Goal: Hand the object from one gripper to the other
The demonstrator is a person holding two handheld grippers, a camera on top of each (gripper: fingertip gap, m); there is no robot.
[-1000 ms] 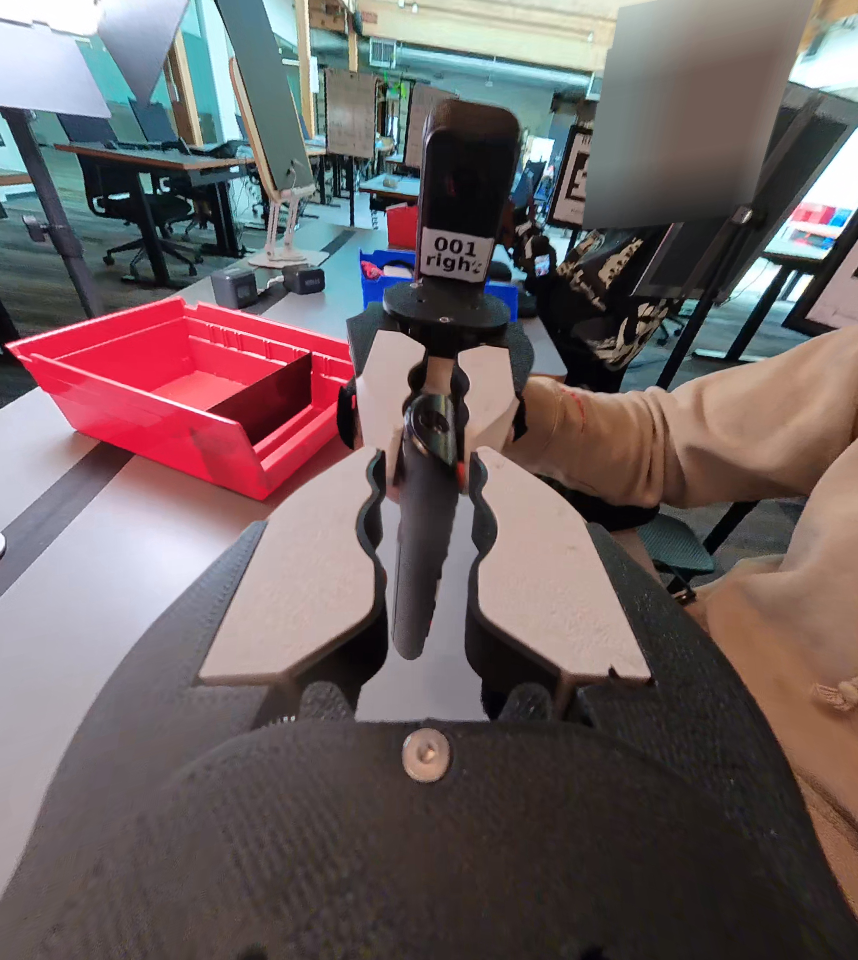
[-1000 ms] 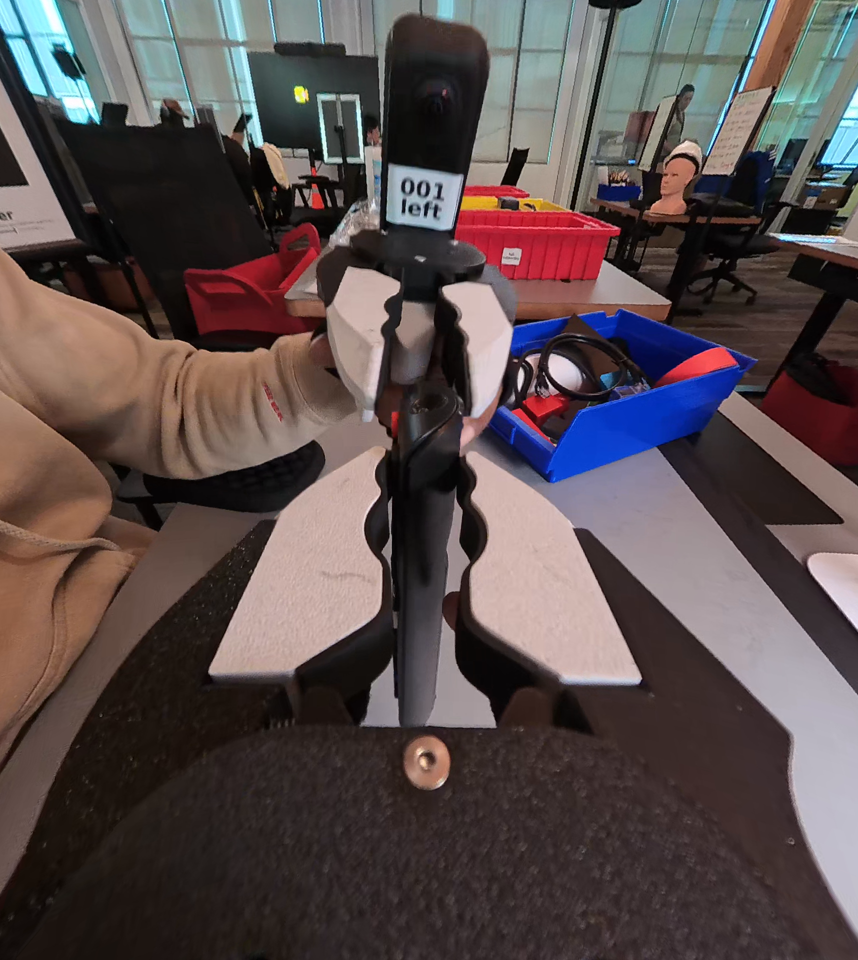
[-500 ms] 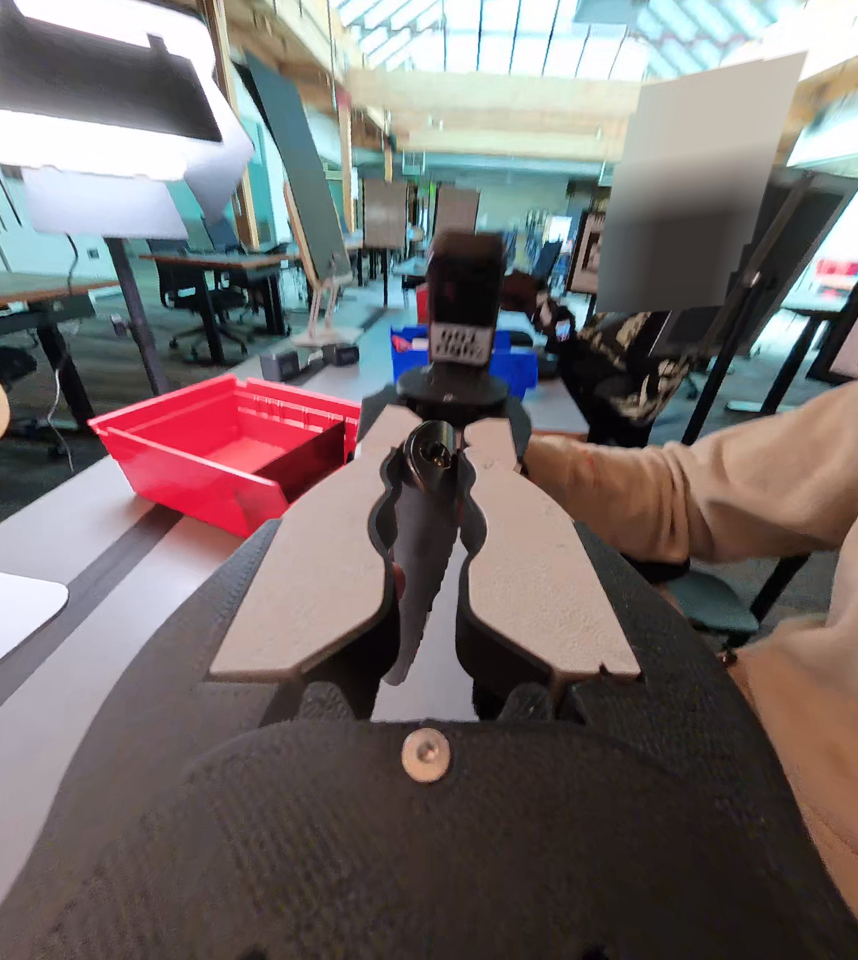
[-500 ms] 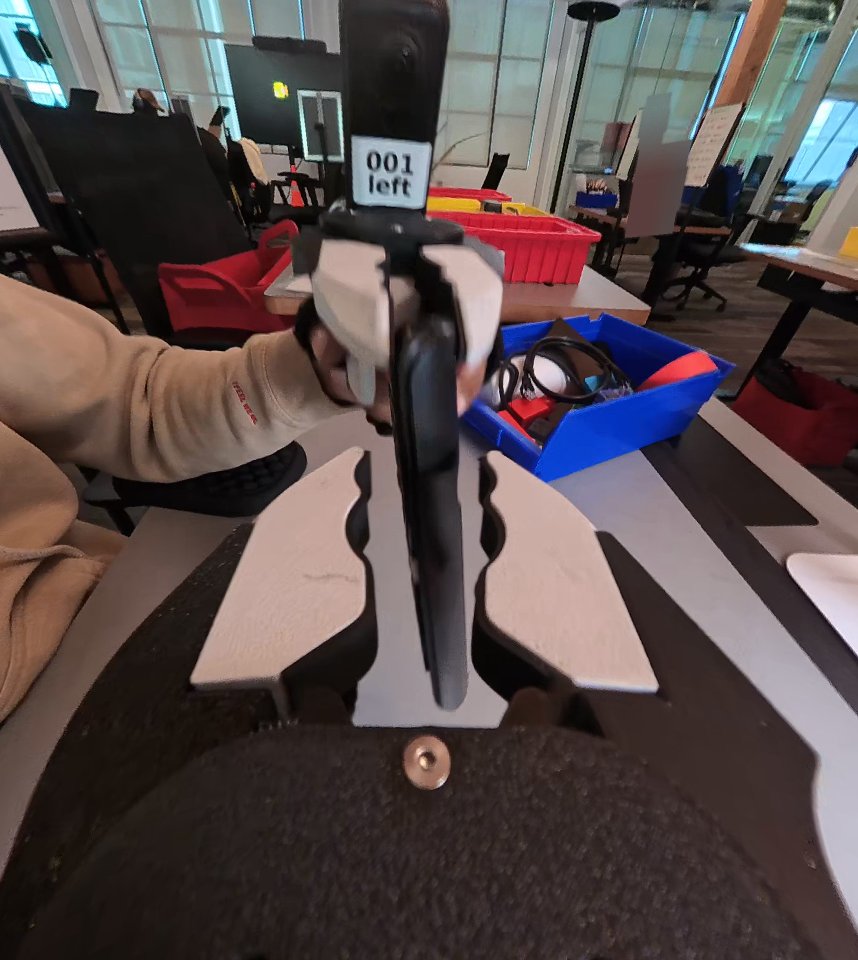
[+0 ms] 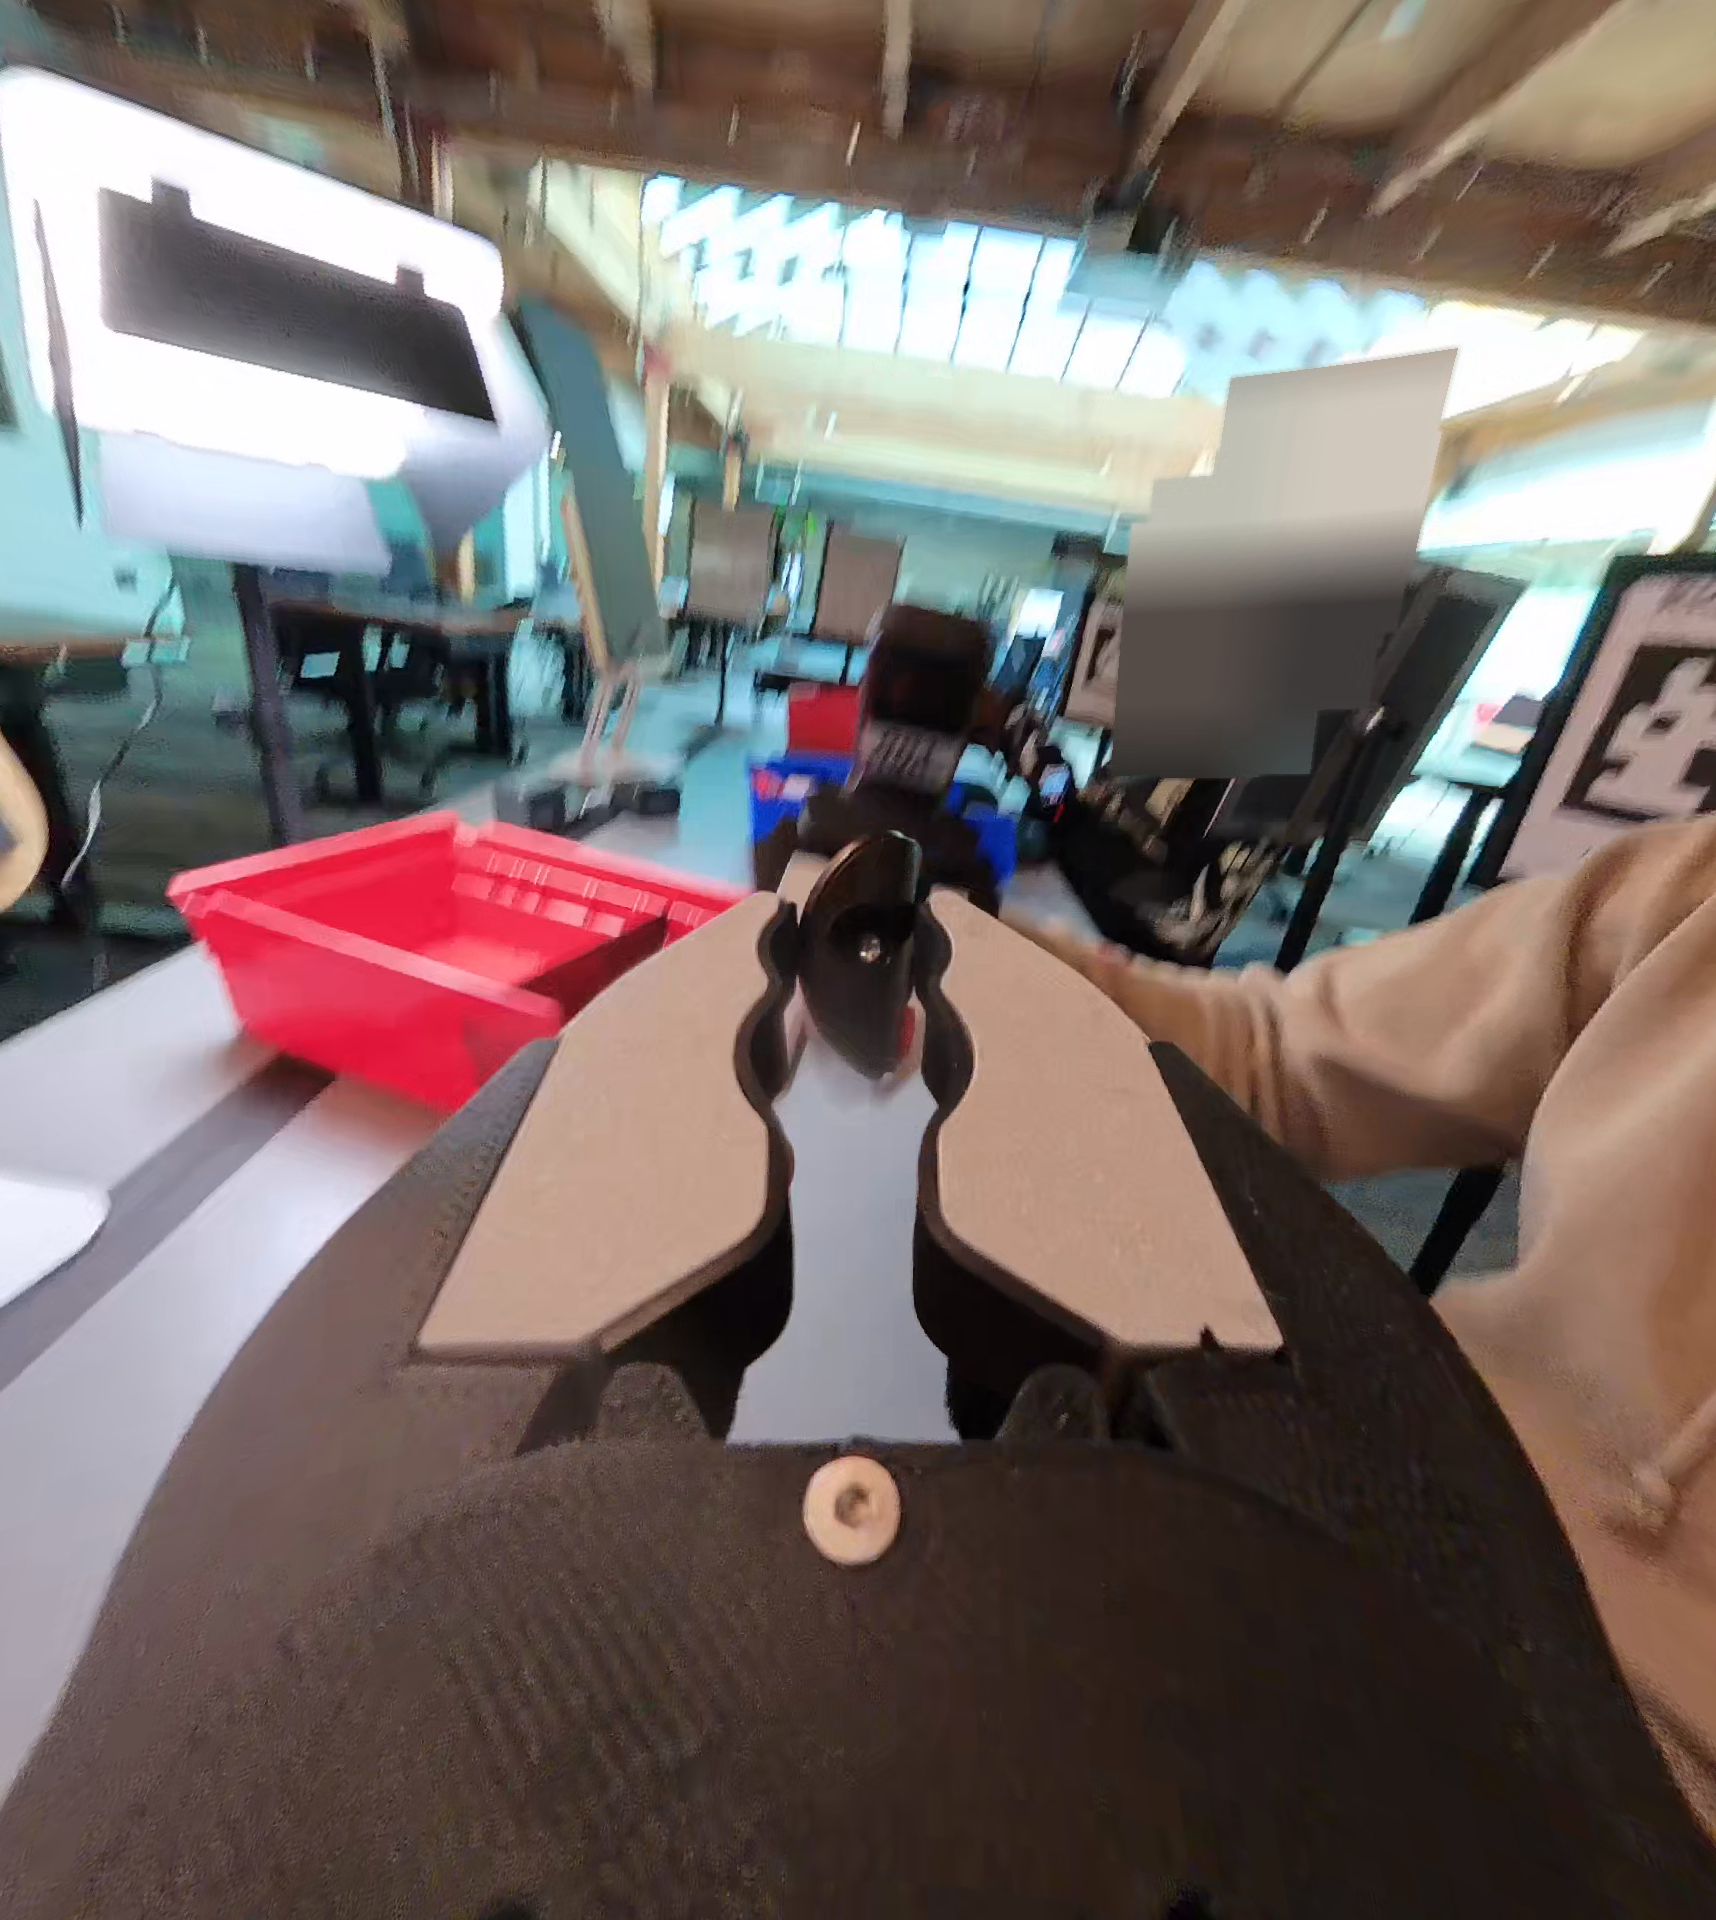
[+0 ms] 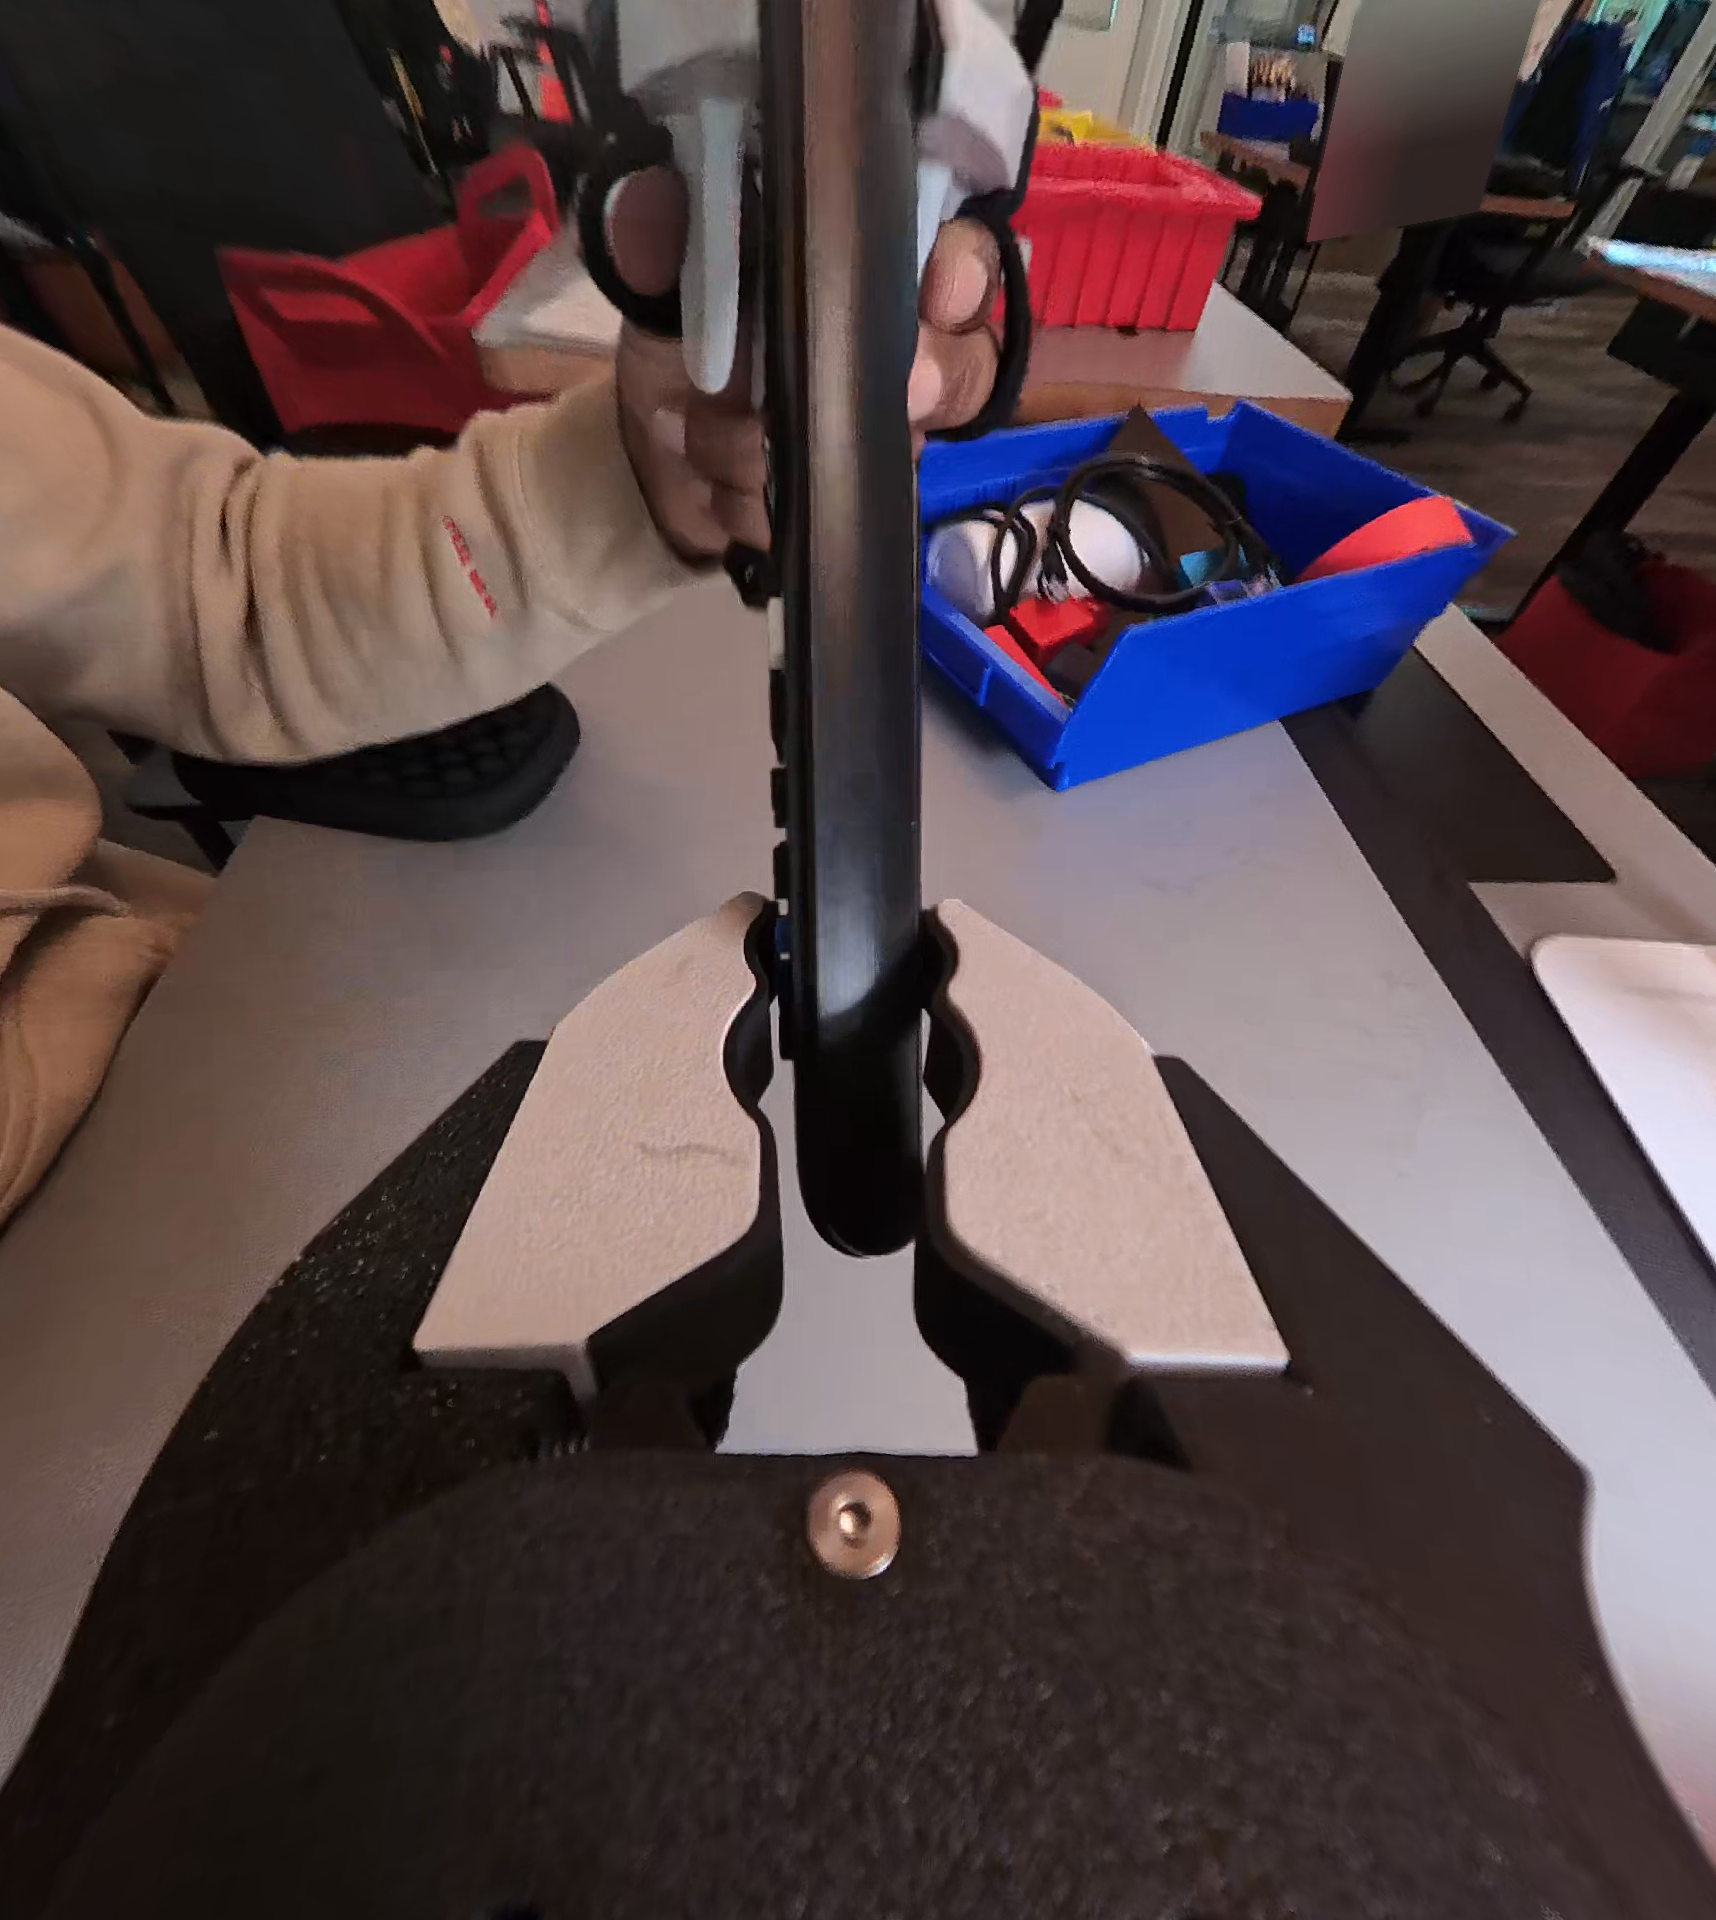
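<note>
Now the black tool (image 6: 849, 727) is spanning both claws: my right gripper (image 6: 849, 997) is clenching its handle end, left gripper (image 5: 859, 966) pinching the other tip (barely). Risk imo: left's shallow pinch slipping if yanked.

Long black tool (image 6: 849, 727), upright, above table

Open-plan lab/office: desks (image 5: 397, 623), parts bins (image 6: 1197, 644), office chairs (image 6: 1456, 343), exposed beams.

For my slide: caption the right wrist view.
Right gripper clamps a long black tool above the grey table, beside a blue bin.
</note>
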